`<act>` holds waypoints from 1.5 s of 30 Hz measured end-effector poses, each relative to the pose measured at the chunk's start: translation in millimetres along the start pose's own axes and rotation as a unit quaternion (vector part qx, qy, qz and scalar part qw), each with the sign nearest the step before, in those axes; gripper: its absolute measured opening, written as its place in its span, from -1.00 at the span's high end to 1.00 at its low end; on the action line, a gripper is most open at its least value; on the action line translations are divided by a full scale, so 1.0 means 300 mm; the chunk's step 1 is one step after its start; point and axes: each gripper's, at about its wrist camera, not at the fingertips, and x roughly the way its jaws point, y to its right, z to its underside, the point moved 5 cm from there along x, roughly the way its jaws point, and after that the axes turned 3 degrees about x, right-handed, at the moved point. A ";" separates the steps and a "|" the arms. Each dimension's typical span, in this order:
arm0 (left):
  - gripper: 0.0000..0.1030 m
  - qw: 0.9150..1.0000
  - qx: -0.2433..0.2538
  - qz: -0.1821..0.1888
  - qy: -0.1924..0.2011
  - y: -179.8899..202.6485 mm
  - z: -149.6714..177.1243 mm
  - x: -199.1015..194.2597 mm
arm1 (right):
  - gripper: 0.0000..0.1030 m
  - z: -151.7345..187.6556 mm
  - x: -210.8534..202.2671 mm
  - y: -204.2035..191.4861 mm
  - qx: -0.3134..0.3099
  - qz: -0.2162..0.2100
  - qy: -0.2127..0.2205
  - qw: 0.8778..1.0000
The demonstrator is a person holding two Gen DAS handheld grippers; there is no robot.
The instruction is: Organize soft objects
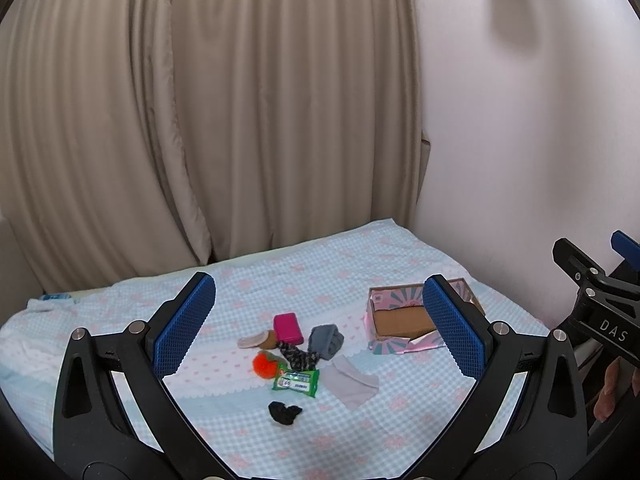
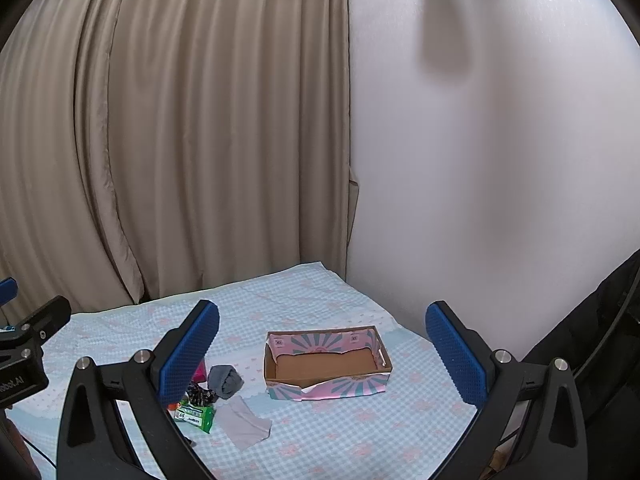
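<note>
On bed (image 1: pixel 120 312), blue-checked cover, soft things lie clustered: pink pouch (image 1: pixel 287 327), rolled grey sock (image 1: pixel 326 340), patterned dark scrunchie (image 1: pixel 298 355), orange pom-pom (image 1: pixel 265 364), green tissue pack (image 1: pixel 296 382), flat grey cloth (image 1: pixel 352 383), black scrunchie (image 1: pixel 285 413), beige item (image 1: pixel 256 340) left of pouch. Cardboard box (image 2: pixel 326 362), pink-teal print, sits right of cluster, well apart, bare inside. My left claw (image 1: pixel 320 328) spread wide above pile, gripping nothing. My right claw (image 2: pixel 320 356) spread too, framing box, nothing held.
</note>
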 end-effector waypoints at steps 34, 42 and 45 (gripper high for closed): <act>-0.99 1.000 0.006 0.007 0.003 0.011 -0.004 0.010 | -1.00 0.010 0.010 0.022 0.017 0.009 -0.001 1.000; -1.00 0.999 -0.014 -0.025 -0.023 -0.023 0.000 0.054 | -1.00 0.015 0.061 0.040 0.021 -0.005 -0.016 1.000; -1.00 0.998 -0.031 -0.048 -0.041 -0.043 0.018 0.095 | -1.00 0.023 0.103 0.040 0.013 -0.021 -0.020 1.000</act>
